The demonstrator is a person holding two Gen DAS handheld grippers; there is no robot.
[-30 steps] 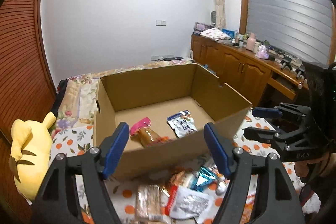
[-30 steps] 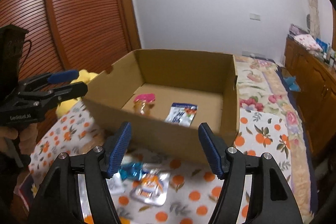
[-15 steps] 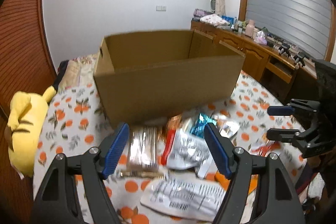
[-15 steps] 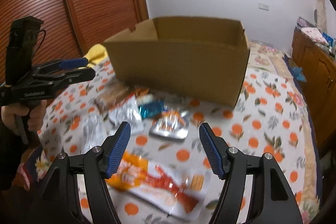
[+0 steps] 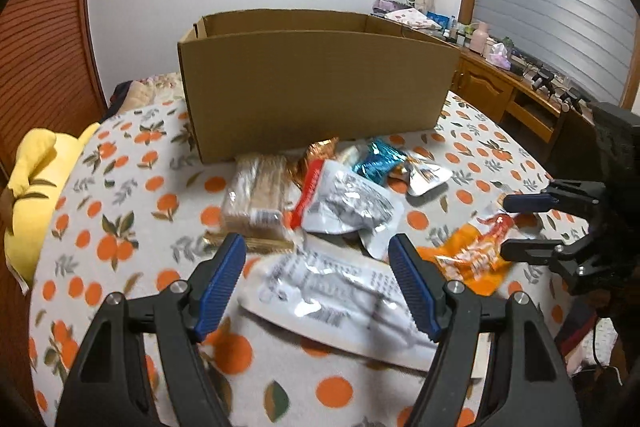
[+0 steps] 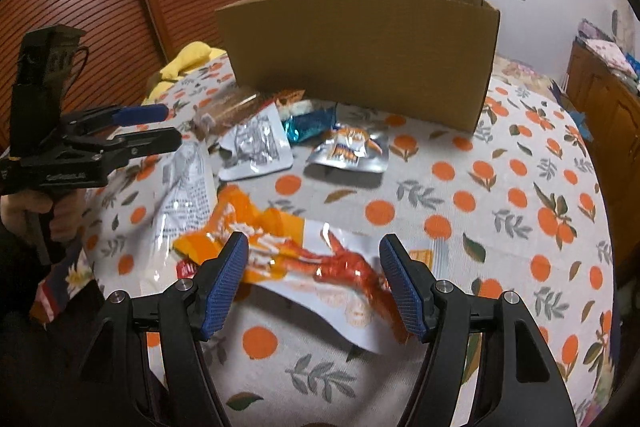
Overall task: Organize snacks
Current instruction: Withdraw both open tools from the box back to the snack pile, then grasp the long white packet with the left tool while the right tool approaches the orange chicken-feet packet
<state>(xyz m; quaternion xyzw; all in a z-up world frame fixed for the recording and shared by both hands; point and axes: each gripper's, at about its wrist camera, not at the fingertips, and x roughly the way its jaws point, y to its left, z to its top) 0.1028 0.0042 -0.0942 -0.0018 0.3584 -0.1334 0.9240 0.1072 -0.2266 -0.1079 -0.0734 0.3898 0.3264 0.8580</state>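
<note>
Hand-held gripper on the left (image 5: 316, 291) and hand-held gripper on the right (image 6: 314, 289) have both dropped from looking into the box to hanging low over the loose snacks, and I'm holding both sets of jaws spread wide with nothing between the pads. Biggest thing first: the cardboard box (image 5: 316, 91) now stands well ahead of me on the orange-print bedspread (image 6: 500, 195); a second ago I could see two packets lying on its floor, now only its near wall shows, so the inside is hidden from me. That tells me I'm between drops, going down for the next pick. Under my left jaws lies the large white printed pouch (image 5: 332, 291), flat and a bit blurred, not yet touched. Under my right jaws lies the orange-and-white crab-stick bag (image 6: 320, 259), crumpled at its far end. Just beyond sit the silver pouch with the red edge (image 5: 344, 203) and the clear pack of brown biscuits (image 5: 258, 191), almost touching the box wall. Smaller yet, the blue foil wrapper (image 5: 378, 163) and the little silver sachet (image 6: 352, 147) lie close to the box. Plenty left outside, I'd say; flat, slippery film, so I expect an edge pinch will be needed.
</note>
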